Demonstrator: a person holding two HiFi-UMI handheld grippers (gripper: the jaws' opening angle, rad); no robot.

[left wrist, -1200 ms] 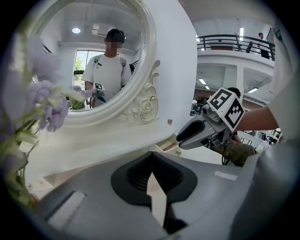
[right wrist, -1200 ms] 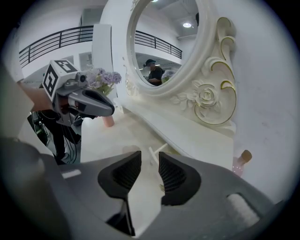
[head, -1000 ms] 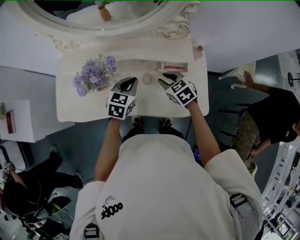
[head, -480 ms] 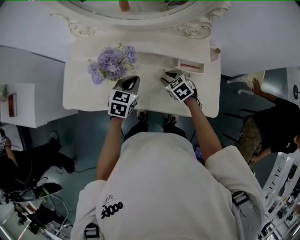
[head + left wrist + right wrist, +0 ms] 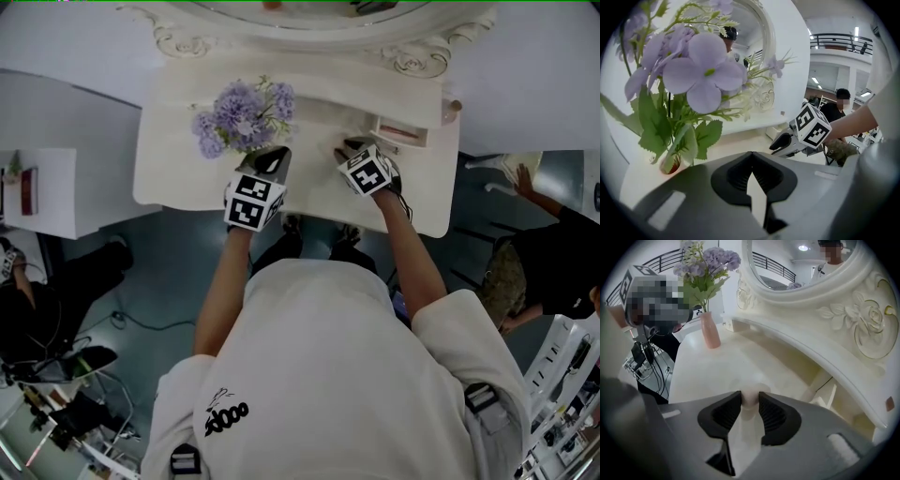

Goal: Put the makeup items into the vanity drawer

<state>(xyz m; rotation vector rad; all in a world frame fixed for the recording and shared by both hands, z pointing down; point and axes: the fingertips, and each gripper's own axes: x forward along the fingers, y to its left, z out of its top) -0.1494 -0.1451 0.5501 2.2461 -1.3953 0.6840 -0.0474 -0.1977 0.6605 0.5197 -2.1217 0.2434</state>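
Observation:
A small pale pink round makeup item (image 5: 750, 397) rests on the white vanity top (image 5: 319, 202). It sits right between the tips of my right gripper (image 5: 750, 401), whose jaws stand open around it. In the head view the right gripper (image 5: 349, 148) hides the item. The vanity drawer (image 5: 405, 133) is pulled open just right of that gripper and shows a pinkish inside. My left gripper (image 5: 751, 157) is shut with nothing in it. In the head view the left gripper (image 5: 272, 159) hovers beside the flower vase.
Purple flowers in a pink vase (image 5: 246, 114) stand left of the grippers, close to the left one. The carved mirror frame (image 5: 853, 319) rises behind. A small pink bottle (image 5: 453, 109) stands at the vanity's far right corner. A person (image 5: 553, 253) stands at the right.
My right gripper has moved left along the vanity top, away from the drawer and over the spot where the pink item lay. The left gripper holds beside the vase.

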